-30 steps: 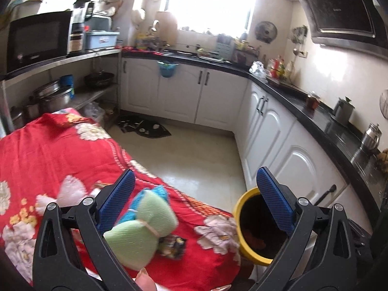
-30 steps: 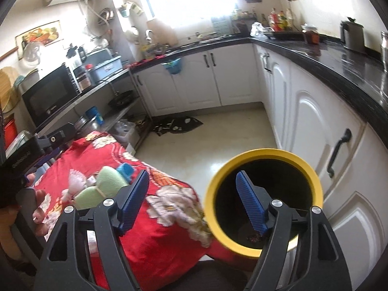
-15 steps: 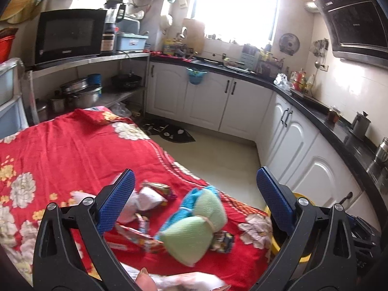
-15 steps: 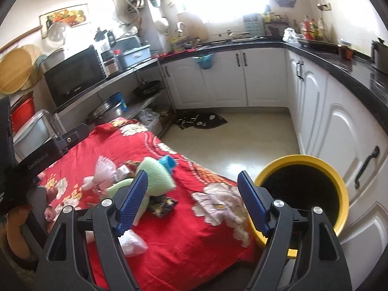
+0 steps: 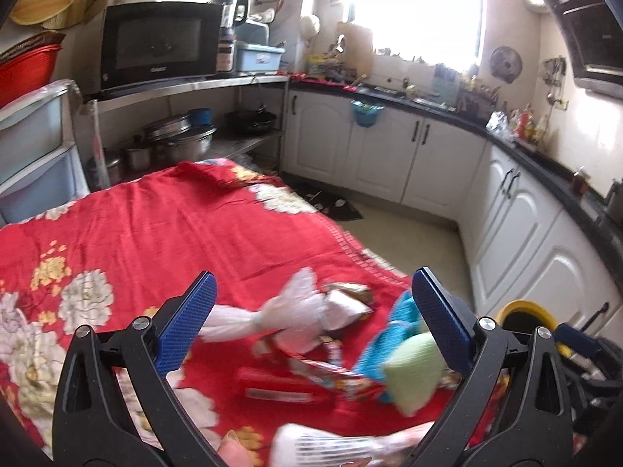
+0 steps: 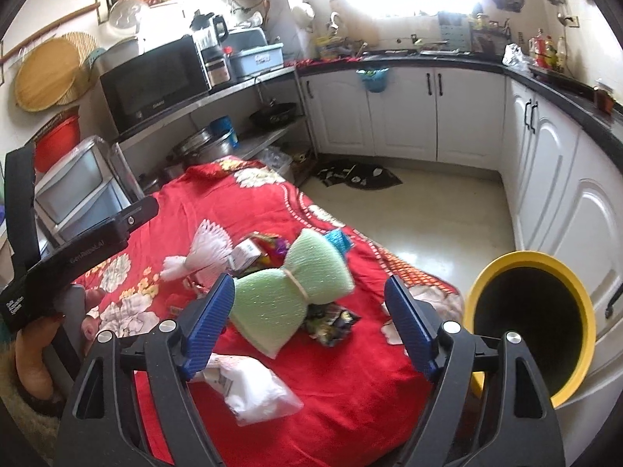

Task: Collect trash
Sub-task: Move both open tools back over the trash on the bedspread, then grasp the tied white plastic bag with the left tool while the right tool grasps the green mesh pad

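A heap of trash lies on the red flowered tablecloth [image 6: 350,408]: a green foam net tied like a bow [image 6: 292,292] [image 5: 412,366], a white foam net [image 6: 206,249] [image 5: 296,315], a blue net [image 6: 338,240] [image 5: 393,334], dark wrappers [image 6: 331,321], a red wrapper [image 5: 288,385] and a white plastic bag [image 6: 257,389]. My right gripper [image 6: 310,284] hovers over the green net, its jaws opening, nothing pressed between them. My left gripper [image 5: 313,278] hangs open above the white net and holds nothing. The yellow-rimmed bin [image 6: 473,303] [image 5: 521,307] stands beside the table's right end.
A person's hand [image 6: 35,350] holds the left tool's black body [image 6: 78,249] at the table's left. White cabinets [image 6: 545,148] under a black counter line the far and right walls. A shelf with a microwave [image 5: 155,46] and pots stands behind the table.
Both views have swung left, away from the bin and onto the trash on the cloth. The bin has slid to the right edge. Both grippers stay open and empty.
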A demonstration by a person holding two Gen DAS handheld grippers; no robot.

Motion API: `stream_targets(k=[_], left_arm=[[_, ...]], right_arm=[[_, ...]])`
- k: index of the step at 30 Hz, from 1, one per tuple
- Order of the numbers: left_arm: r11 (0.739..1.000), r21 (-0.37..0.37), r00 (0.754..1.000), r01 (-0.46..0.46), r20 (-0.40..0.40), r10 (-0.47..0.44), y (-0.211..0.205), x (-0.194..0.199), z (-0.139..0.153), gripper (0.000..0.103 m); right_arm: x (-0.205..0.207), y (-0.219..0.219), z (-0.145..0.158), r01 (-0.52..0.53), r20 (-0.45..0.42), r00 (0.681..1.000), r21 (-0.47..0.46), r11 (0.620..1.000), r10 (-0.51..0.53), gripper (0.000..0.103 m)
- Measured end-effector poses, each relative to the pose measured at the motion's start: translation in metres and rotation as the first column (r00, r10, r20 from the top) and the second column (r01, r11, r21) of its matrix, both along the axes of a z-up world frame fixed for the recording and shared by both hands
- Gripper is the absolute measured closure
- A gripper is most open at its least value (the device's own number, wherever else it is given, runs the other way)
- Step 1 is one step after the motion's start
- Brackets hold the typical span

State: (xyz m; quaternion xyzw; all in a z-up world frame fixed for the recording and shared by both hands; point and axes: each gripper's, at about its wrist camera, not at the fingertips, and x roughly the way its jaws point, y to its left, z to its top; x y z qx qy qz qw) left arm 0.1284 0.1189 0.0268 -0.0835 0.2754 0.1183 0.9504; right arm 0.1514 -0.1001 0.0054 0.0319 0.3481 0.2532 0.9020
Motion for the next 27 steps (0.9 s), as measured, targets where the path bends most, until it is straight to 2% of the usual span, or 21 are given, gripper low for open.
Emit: stream_targets(k=[8,12,18,24,27], left_arm=[[0.998,0.038,0.995,-0.048,-0.09,0.051,0.051,0.007,-0.028,0.011],[0.999,0.006,0.988,-0.049,-0.149,0.049,0.071,0.016,-0.047,0.011],[0.988,-0.14,0.977,-0.06,-0.211,0.029,0.1,0.03,-0.077,0.011],[0.946,-0.304,0.969,-0.109,-0.247,0.032,0.119,0.042,-0.099,0.011],[0.92,-0.367,0.962,-0.134,-0.273,0.031,0.124,0.047,-0.11,0.024]], right_arm=[[0.022,0.021,-0.02,0.009,-0.087,0.996,0.01,1.0,-0.008,0.026],[0.041,0.026,-0.035,0.048,-0.168,0.985,0.035,0.998,-0.041,0.026],[0.065,0.033,-0.056,0.11,-0.264,0.96,0.048,0.993,-0.094,0.026],[0.08,0.042,-0.068,0.146,-0.334,0.935,0.058,0.988,-0.119,0.026],[0.084,0.043,-0.074,0.156,-0.368,0.922,0.073,0.985,-0.119,0.026]])
